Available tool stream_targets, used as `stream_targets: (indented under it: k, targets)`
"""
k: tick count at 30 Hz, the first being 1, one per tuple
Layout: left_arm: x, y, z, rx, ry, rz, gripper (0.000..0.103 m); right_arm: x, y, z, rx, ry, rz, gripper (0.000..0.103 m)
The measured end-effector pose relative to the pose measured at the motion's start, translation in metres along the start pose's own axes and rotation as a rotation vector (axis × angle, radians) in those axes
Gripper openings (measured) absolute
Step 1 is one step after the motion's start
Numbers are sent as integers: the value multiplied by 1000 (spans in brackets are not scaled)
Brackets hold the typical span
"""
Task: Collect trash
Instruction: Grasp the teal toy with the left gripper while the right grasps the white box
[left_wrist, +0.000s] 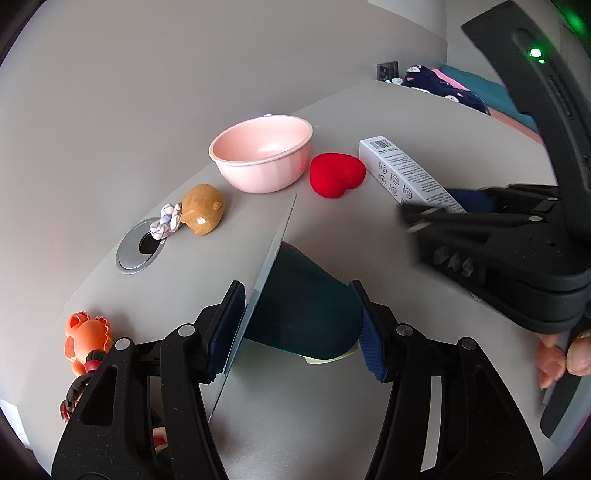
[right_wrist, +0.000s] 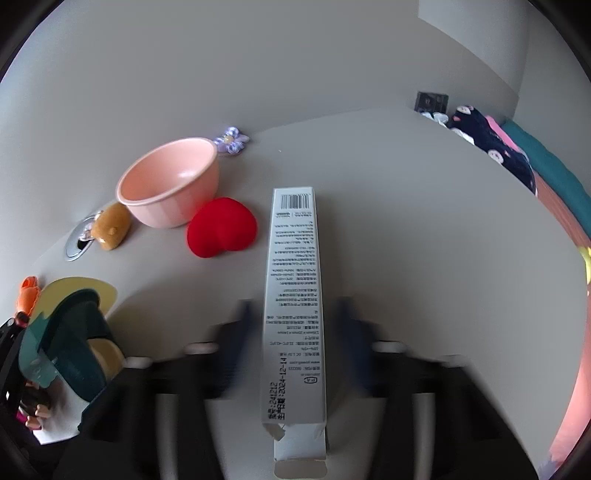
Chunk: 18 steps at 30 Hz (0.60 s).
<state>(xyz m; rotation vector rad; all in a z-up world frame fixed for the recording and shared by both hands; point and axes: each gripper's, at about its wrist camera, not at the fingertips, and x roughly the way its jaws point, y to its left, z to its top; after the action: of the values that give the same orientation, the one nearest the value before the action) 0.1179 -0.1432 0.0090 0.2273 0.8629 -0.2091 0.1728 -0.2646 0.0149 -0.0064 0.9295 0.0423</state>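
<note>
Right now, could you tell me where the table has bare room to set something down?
Bare table lies right of the white carton, toward the folded clothes. Crowded: pink bowl, red heart and brown toy cluster left.

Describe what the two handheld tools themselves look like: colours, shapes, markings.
The left tool has matte black, angular plastic arms with triangular cut-outs, round silver pivot pins and ribbed dark blue pads on its fingertips. The right tool is blurred in its own camera but shows the same black arms, silver pins and blue pads. From the left camera, its black body carries a lit green indicator light. No cables show.
</note>
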Motion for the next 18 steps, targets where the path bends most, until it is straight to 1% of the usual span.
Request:
stream_targets:
  k: [2, 6, 9, 15, 18]
  targets:
    - [0, 1, 0, -4, 0, 1, 56, -2, -3, -2, 11, 6, 12, 28]
    - [0, 3, 1, -7, -4, 0, 56, -12, -9, -8, 9, -28, 2, 28]
    - [-2, 3, 1, -11, -6, -1, 55, -26, -18, -11, 27, -41, 28, 28]
    - [-11, -7, 5, -3, -24, -3, 54, -51, -37, -17, 57, -58, 69, 28]
    - [-19, -16, 6, -10, -28, -14, 54, -68, -48, -22, 56, -79, 60, 28]
